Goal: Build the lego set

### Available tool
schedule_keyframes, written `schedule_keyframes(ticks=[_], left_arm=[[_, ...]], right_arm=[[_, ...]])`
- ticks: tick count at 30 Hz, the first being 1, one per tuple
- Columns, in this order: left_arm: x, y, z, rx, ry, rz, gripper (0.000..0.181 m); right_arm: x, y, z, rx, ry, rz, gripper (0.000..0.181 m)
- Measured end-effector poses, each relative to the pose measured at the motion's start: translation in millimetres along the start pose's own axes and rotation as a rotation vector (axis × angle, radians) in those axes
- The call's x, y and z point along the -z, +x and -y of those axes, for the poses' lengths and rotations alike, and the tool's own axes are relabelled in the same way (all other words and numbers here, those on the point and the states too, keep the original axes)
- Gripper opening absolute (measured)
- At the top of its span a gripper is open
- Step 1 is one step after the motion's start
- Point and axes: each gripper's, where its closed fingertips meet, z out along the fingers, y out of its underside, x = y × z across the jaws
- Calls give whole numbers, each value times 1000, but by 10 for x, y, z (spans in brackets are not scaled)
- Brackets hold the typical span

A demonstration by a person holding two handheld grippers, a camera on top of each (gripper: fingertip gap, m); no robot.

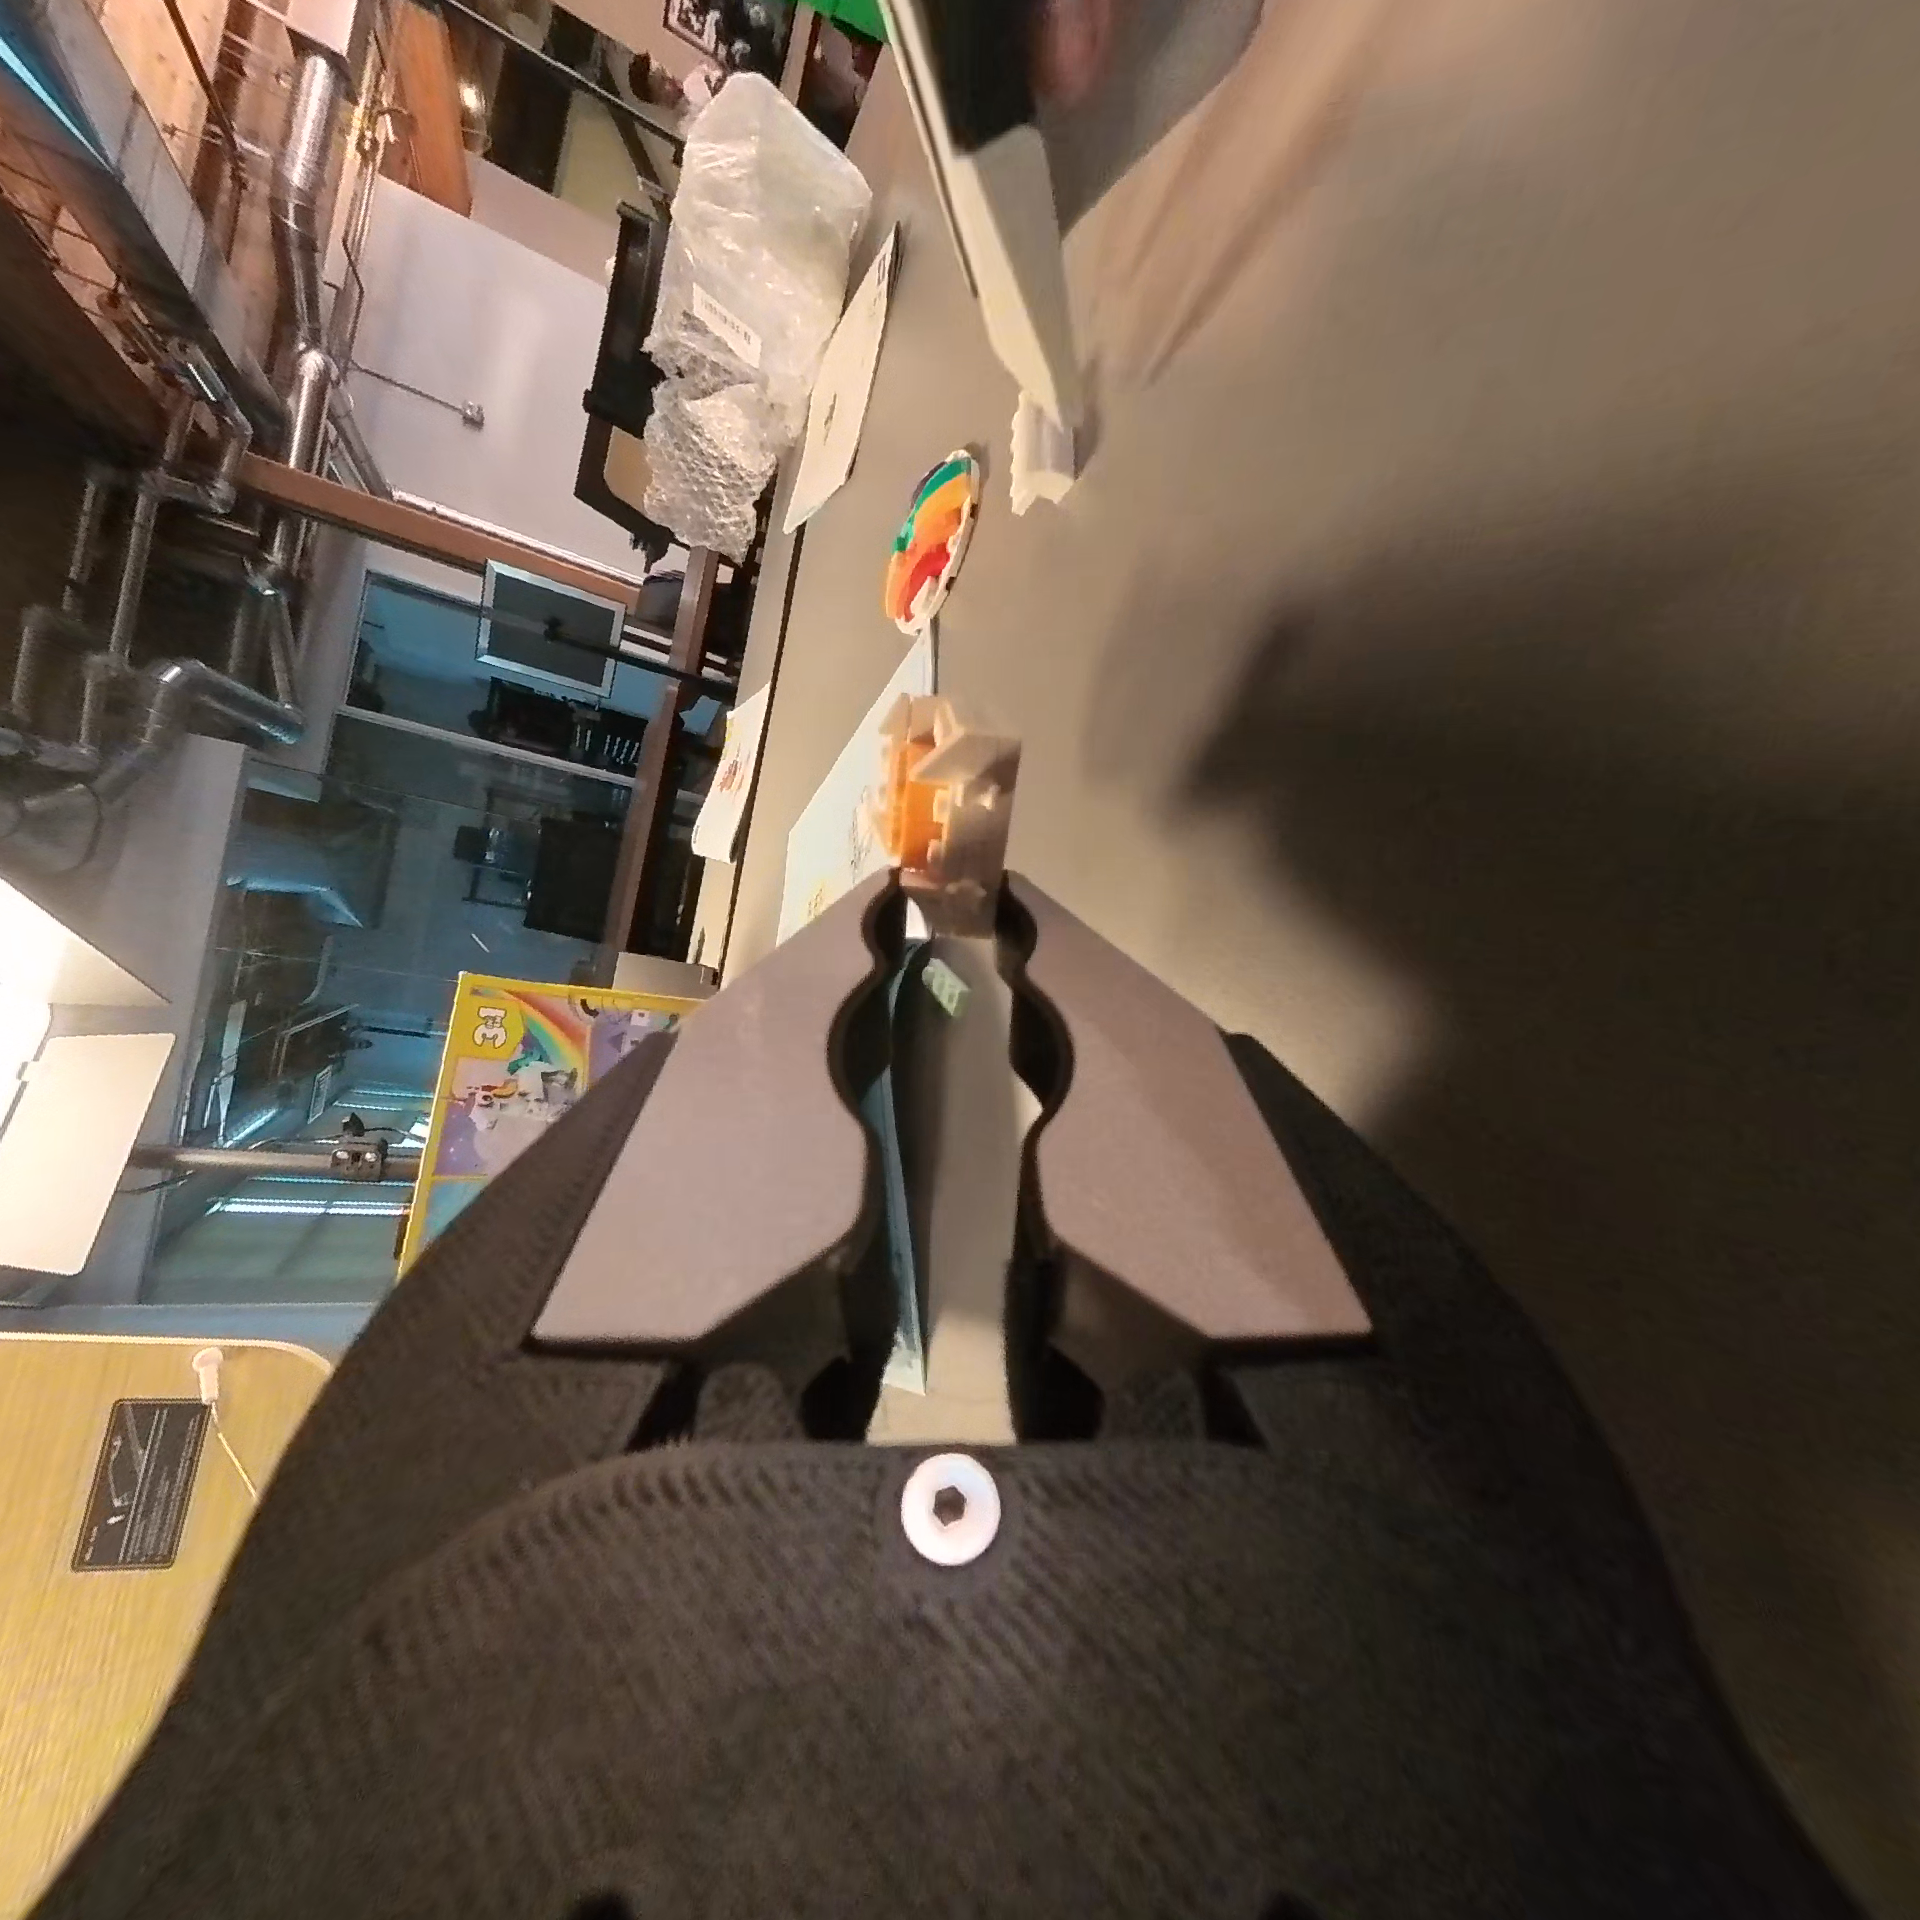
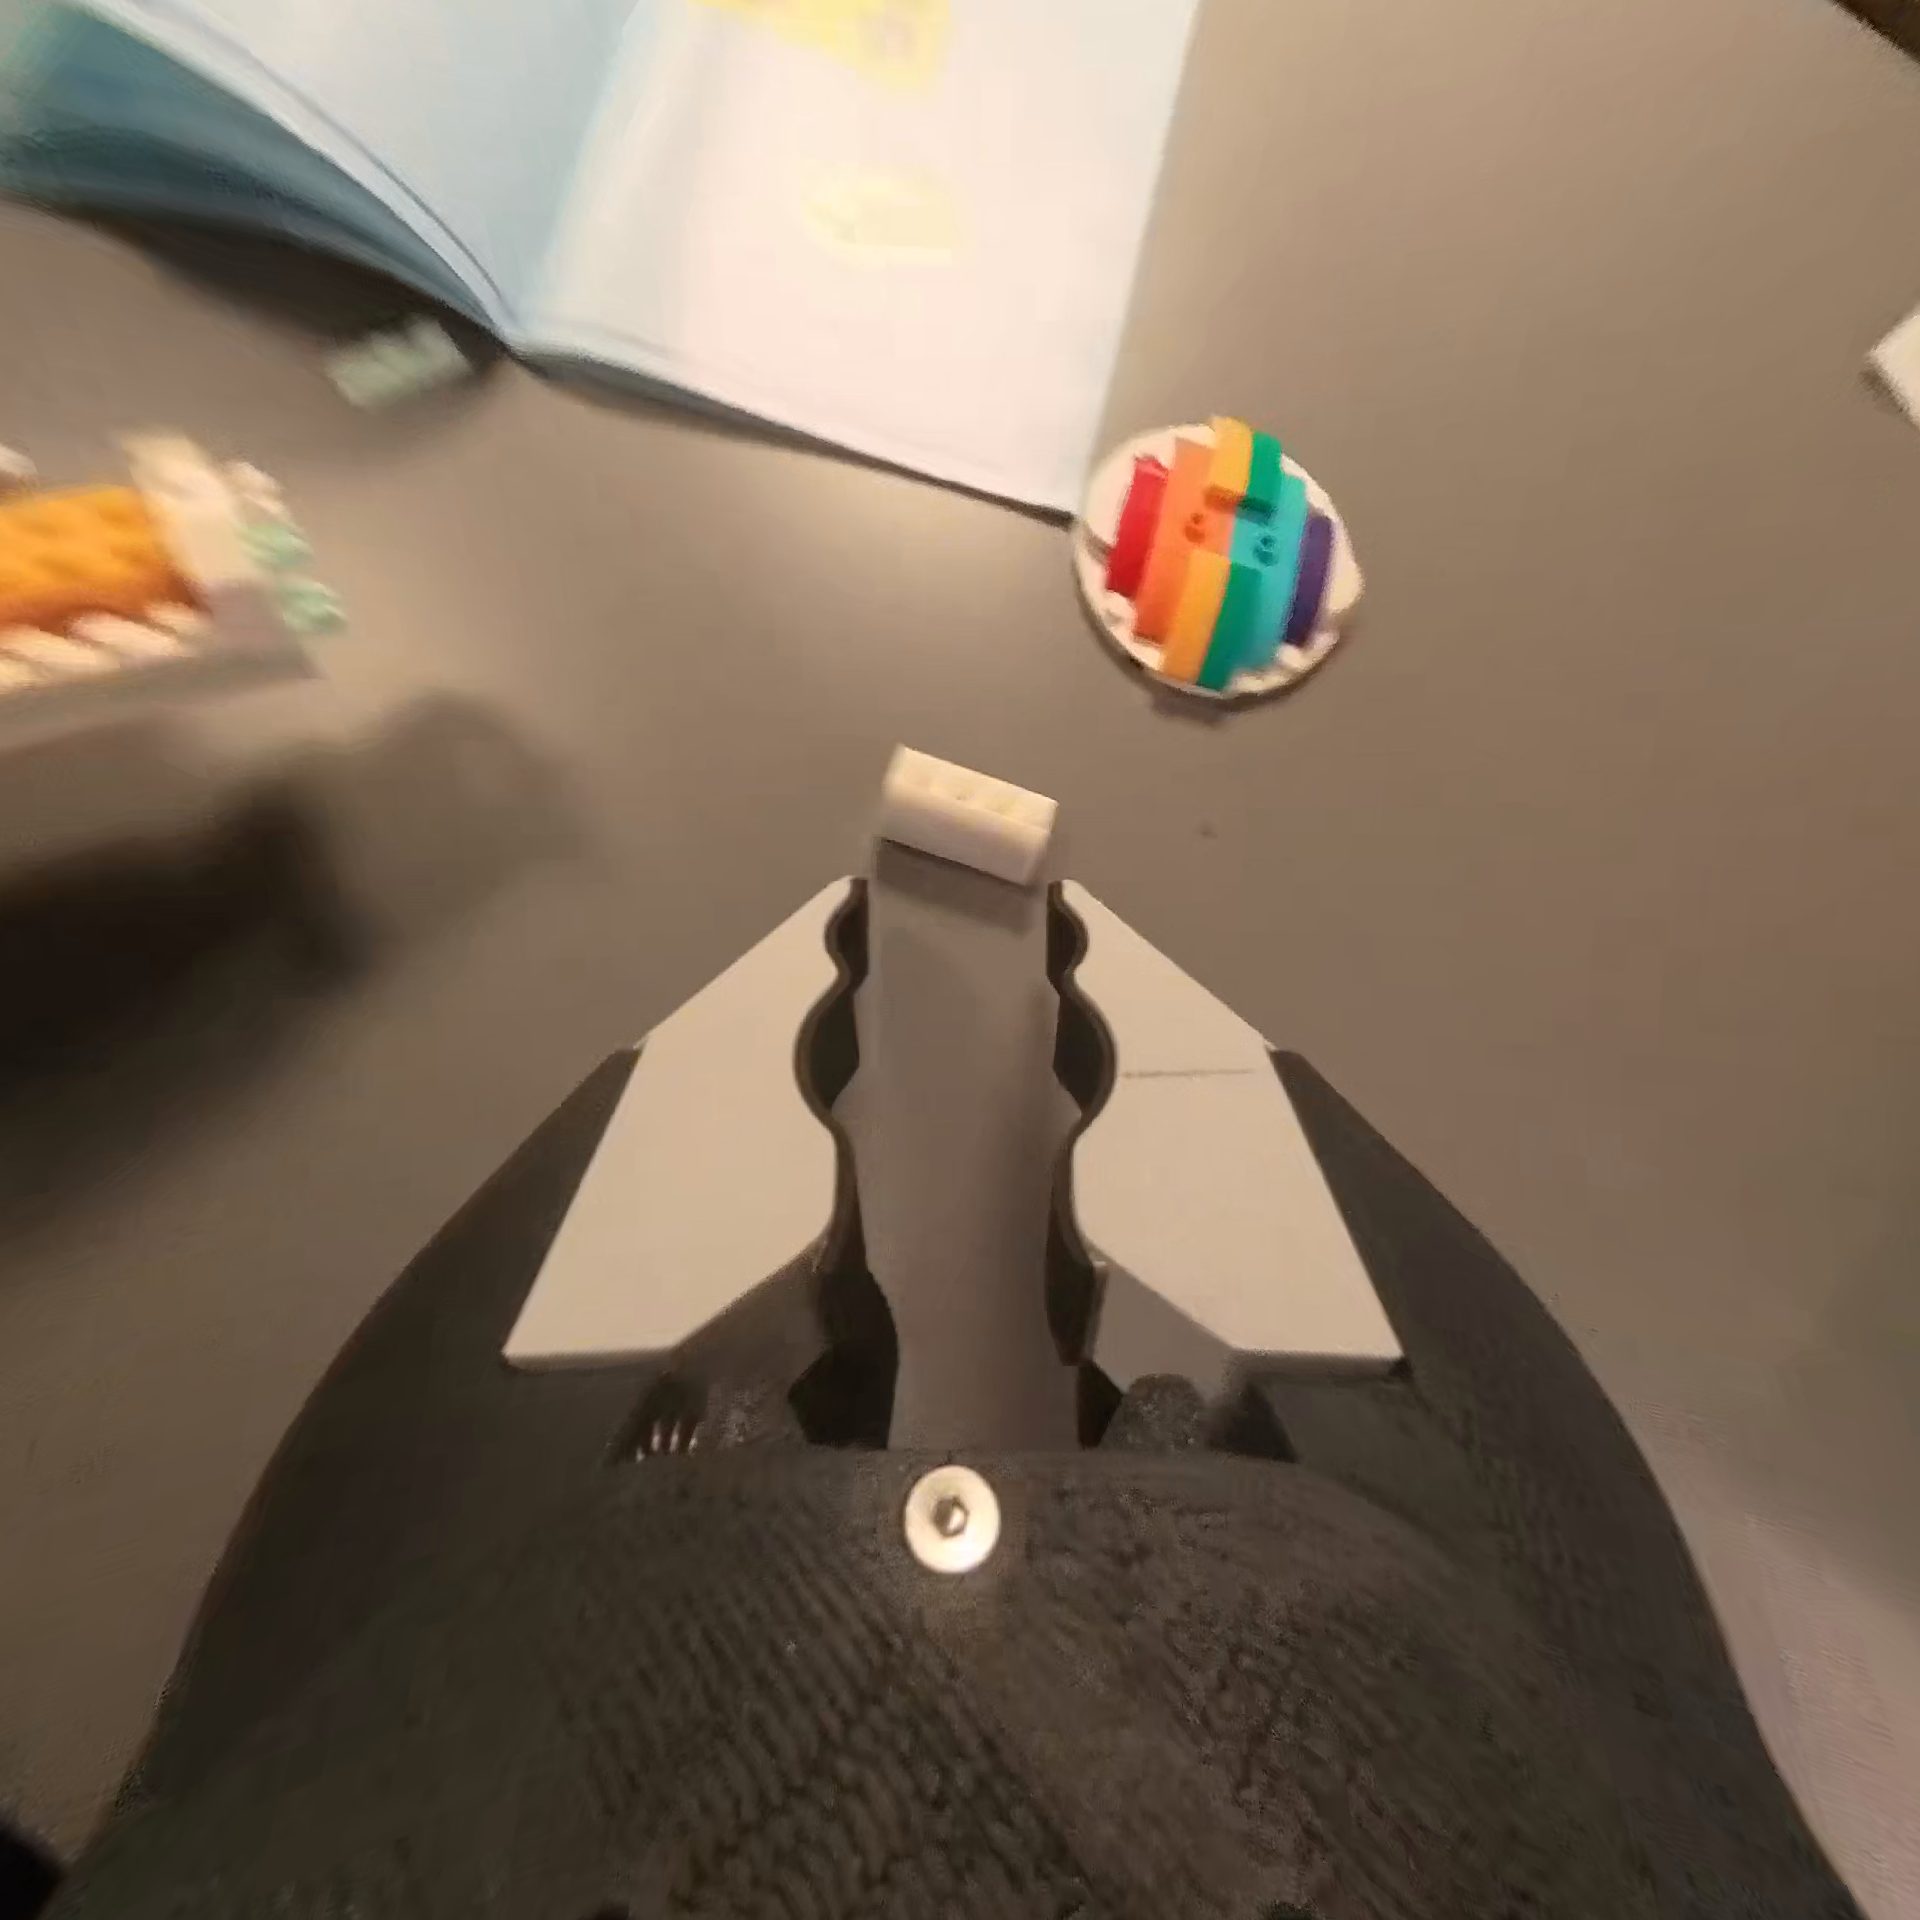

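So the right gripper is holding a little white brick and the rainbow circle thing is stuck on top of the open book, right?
Almost. The right gripper does hold the white brick, but the rainbow disc lies on the grey table beside the open booklet, not on it. The right wrist view shows this.

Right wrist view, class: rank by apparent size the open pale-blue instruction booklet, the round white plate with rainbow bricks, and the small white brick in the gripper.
1. Instruction booklet
2. Rainbow plate
3. White brick, although it is nearest the camera.

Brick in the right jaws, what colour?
White brick, held at the tips of the right gripper. Clearest in the right wrist view.
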Motion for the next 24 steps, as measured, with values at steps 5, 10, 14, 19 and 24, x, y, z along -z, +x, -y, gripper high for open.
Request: schedule_keyframes(ticks=[5,10,14,19,24], left_arm=[[3,-1,9,13,7,-2,15],[4,5,14,6,7,-1,15],[4,3,24,4,14,1,14],[3,28,69,-27,27,1,14],[-4,36,77,-35,24,3,15]], right_arm=[[-53,24,67,-60,48,3,47],[-155,-24,61,-66,28,39,44],[-138,-188,170,-18,70,142,33],[344,-949,636,42,279,640,33],[354,-1180,543,174,159,686,33]])
